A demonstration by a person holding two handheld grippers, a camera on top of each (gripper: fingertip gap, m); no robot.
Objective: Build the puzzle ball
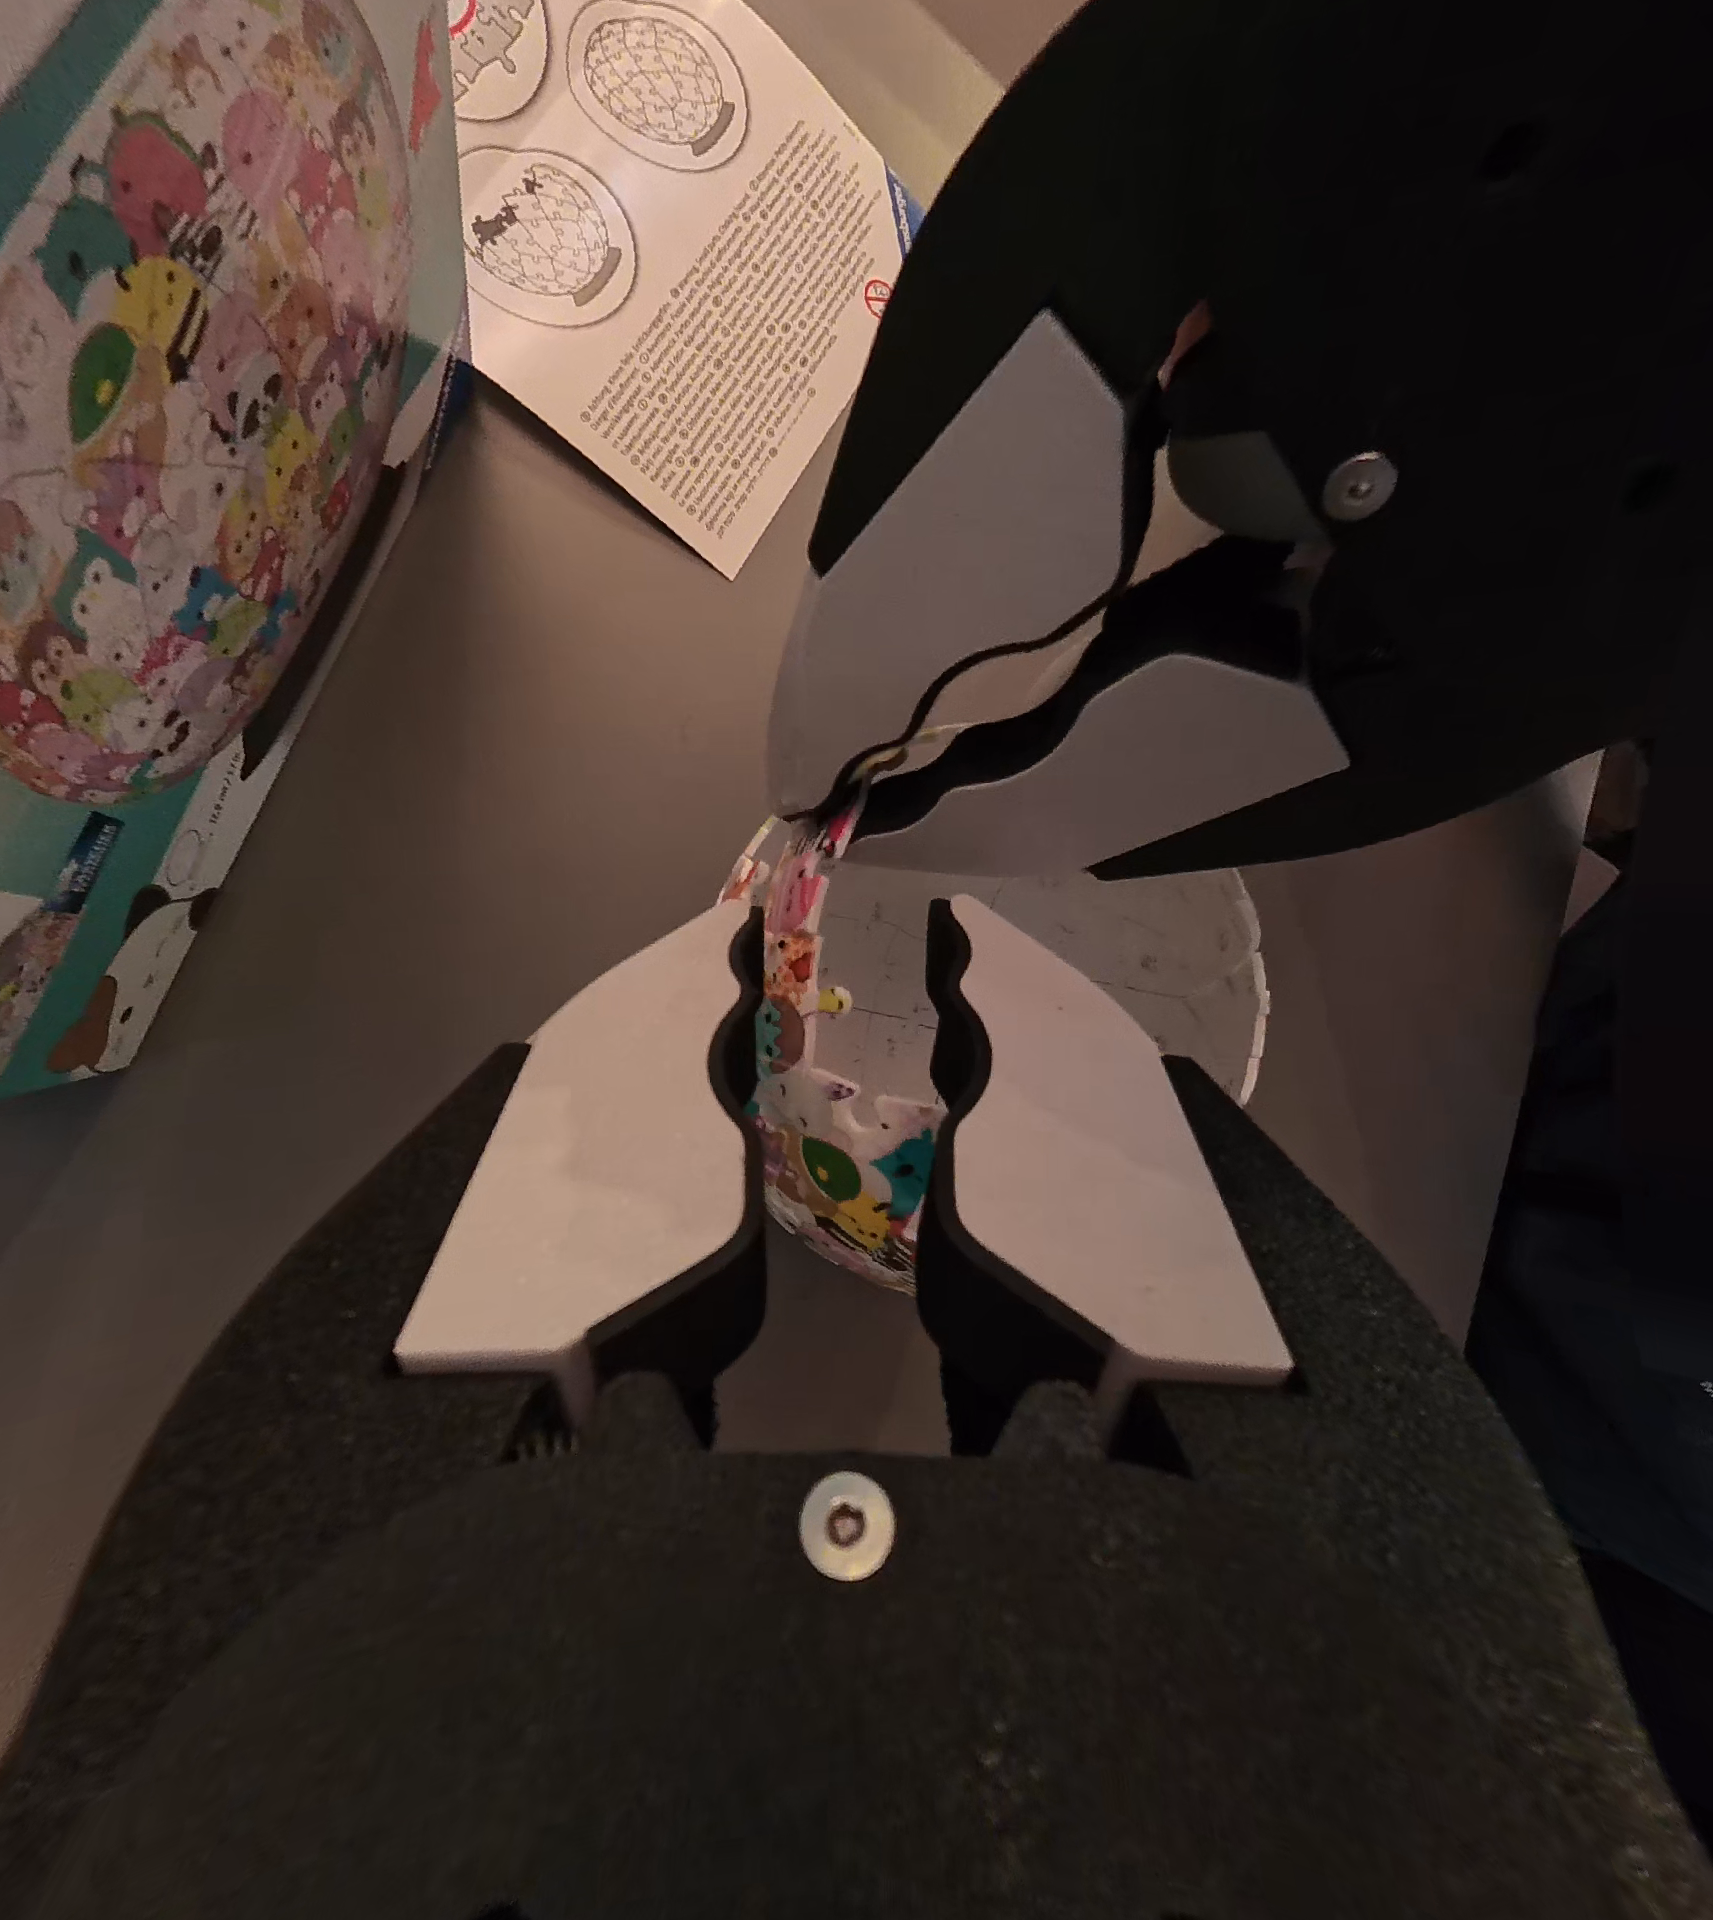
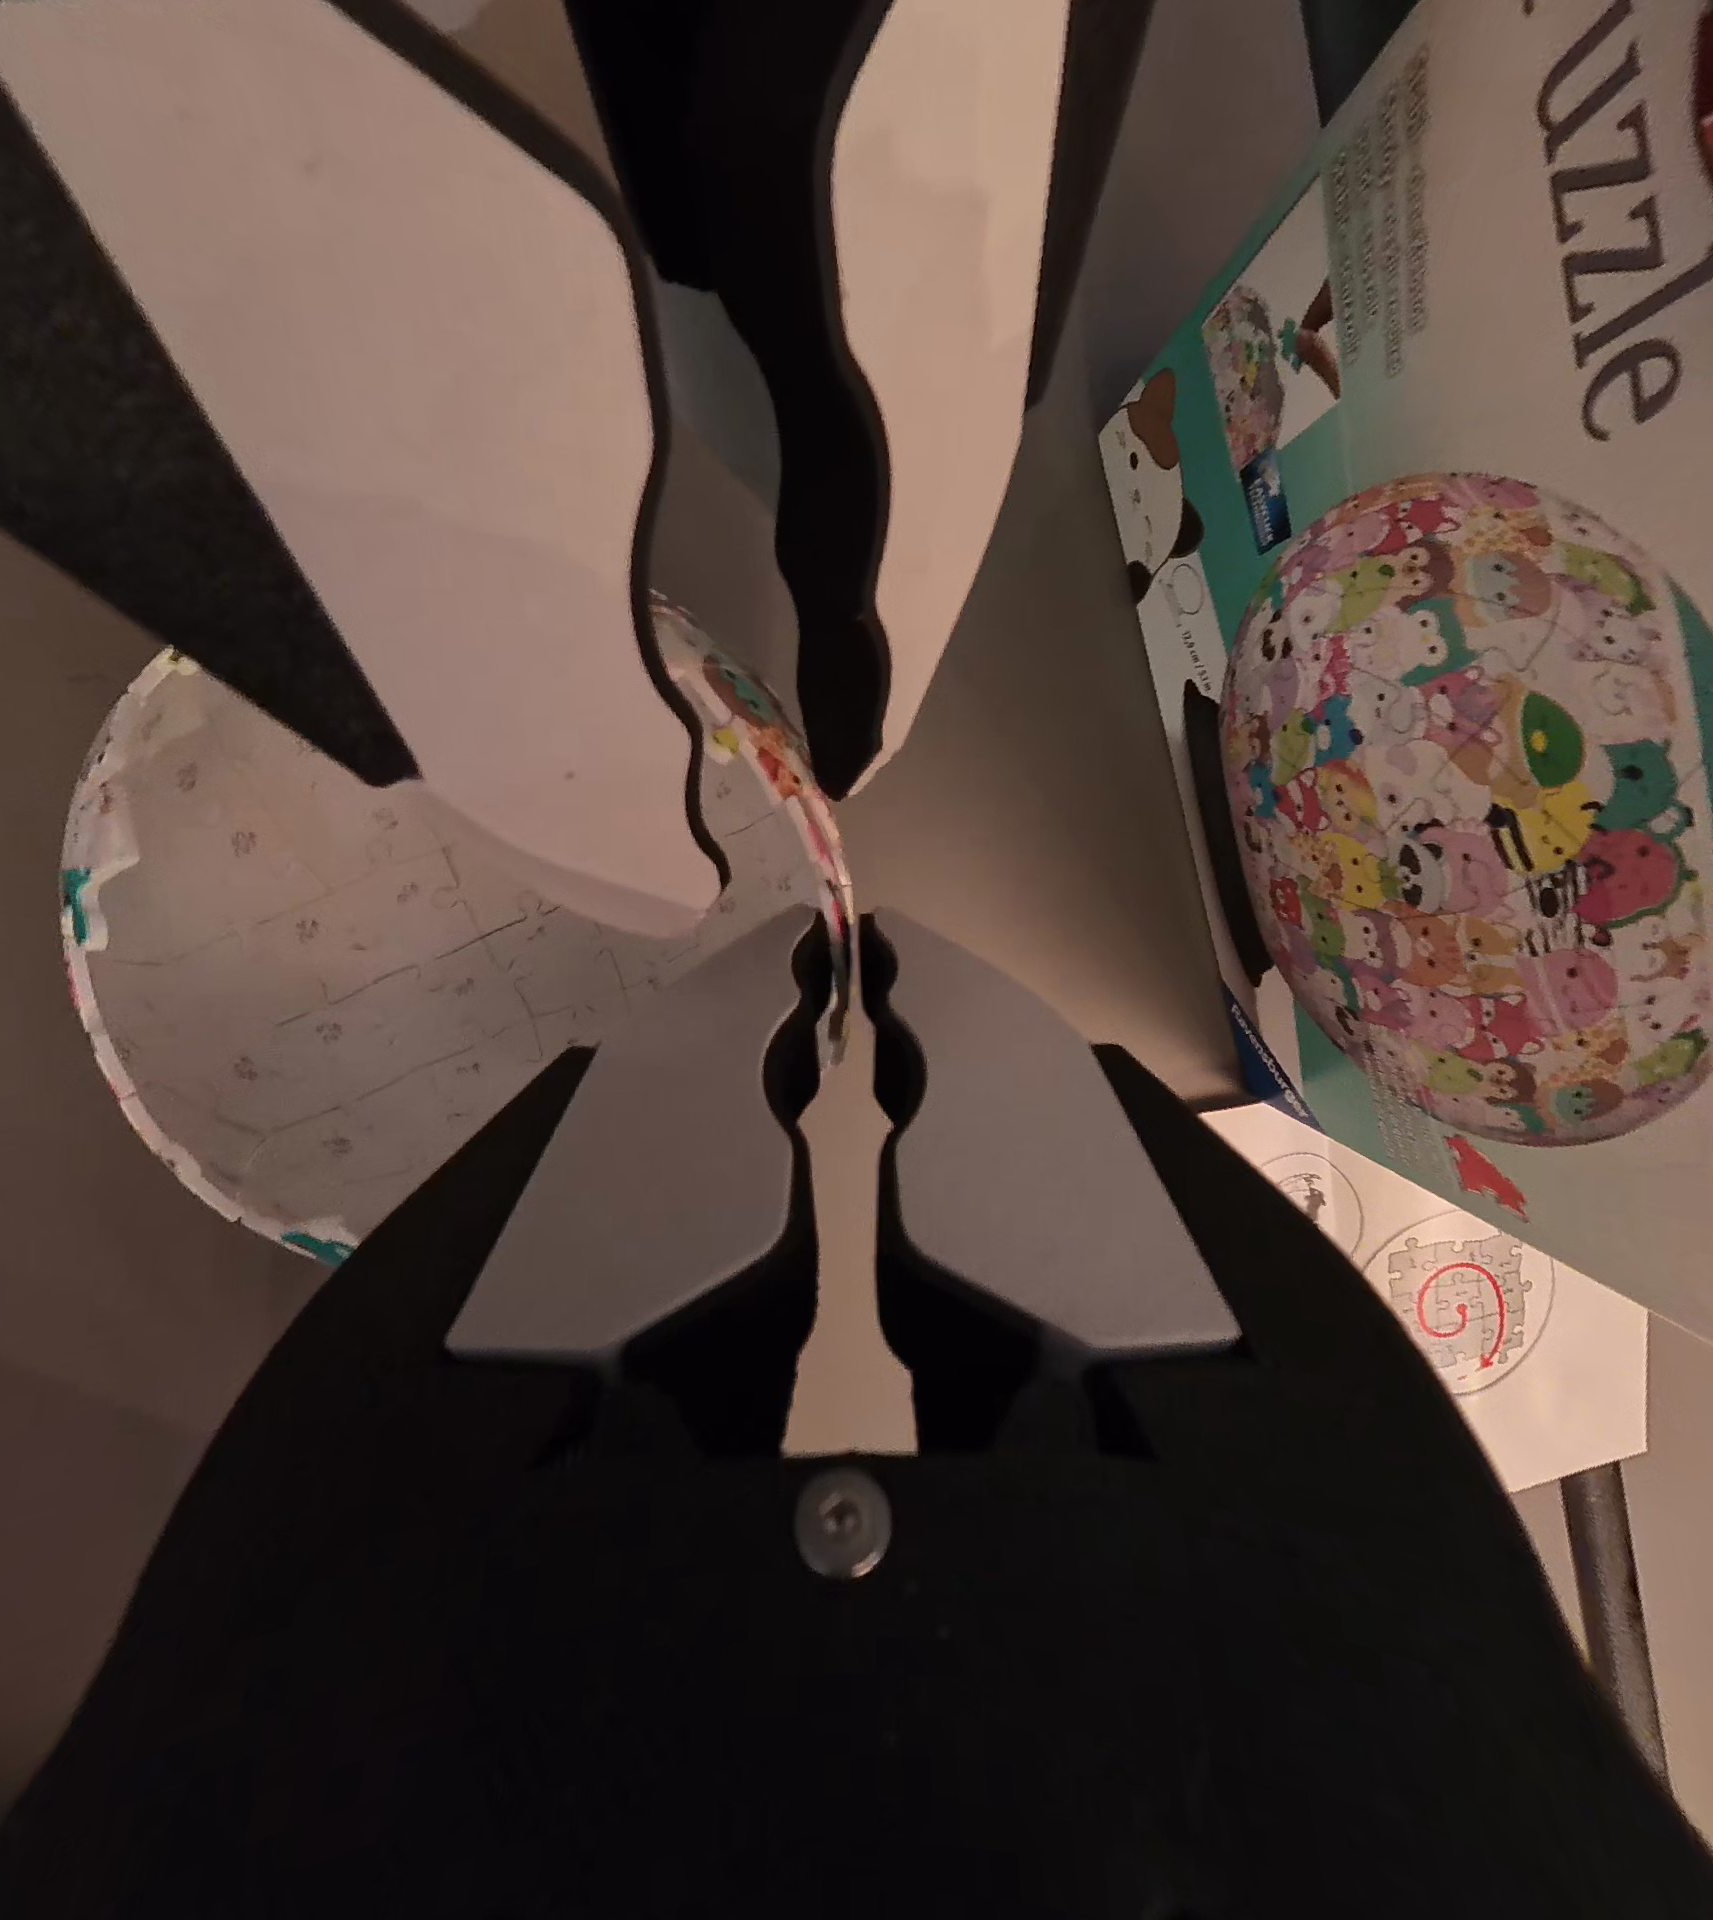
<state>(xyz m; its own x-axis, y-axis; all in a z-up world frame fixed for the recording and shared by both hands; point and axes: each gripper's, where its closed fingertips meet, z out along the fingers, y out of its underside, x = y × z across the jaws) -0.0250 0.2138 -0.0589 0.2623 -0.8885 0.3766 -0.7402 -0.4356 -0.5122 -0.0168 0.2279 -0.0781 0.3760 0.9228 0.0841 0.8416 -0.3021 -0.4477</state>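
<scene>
- Between the two grippers, low over the grey table (image 1: pixel 540 790), sits the half-built puzzle ball (image 1: pixel 1122 987), a curved shell lying open so its white inner face shows.
- Right gripper (image 2: pixel 836 977) has its fingers pressed nearly together on the shell's printed rim, a thin pinch right at the edge, likely to steady that edge where a join has to be seated.
- Left gripper (image 1: pixel 841 997) comes in from the opposite side, fingers spread a little, straddling the colourful rim strip; whether the pads actually touch it, I cannot tell.
- From the right wrist view, the left gripper (image 2: pixel 779 831) sits tip to tip with the right one, both on the same stretch of rim: my read is that one holds while the other presses pieces home.
- In the left wrist view, the right gripper (image 1: pixel 831 821) bites the rim's top end just above the left fingers.
- Off to the side lies the puzzle box (image 2: pixel 1517 727), picture face up, handy as a colour reference.
- Beside it, partly tucked under, the instruction sheet (image 1: pixel 686 270) lies open with its diagrams showing.
- Roughly half the ball looks built.
</scene>
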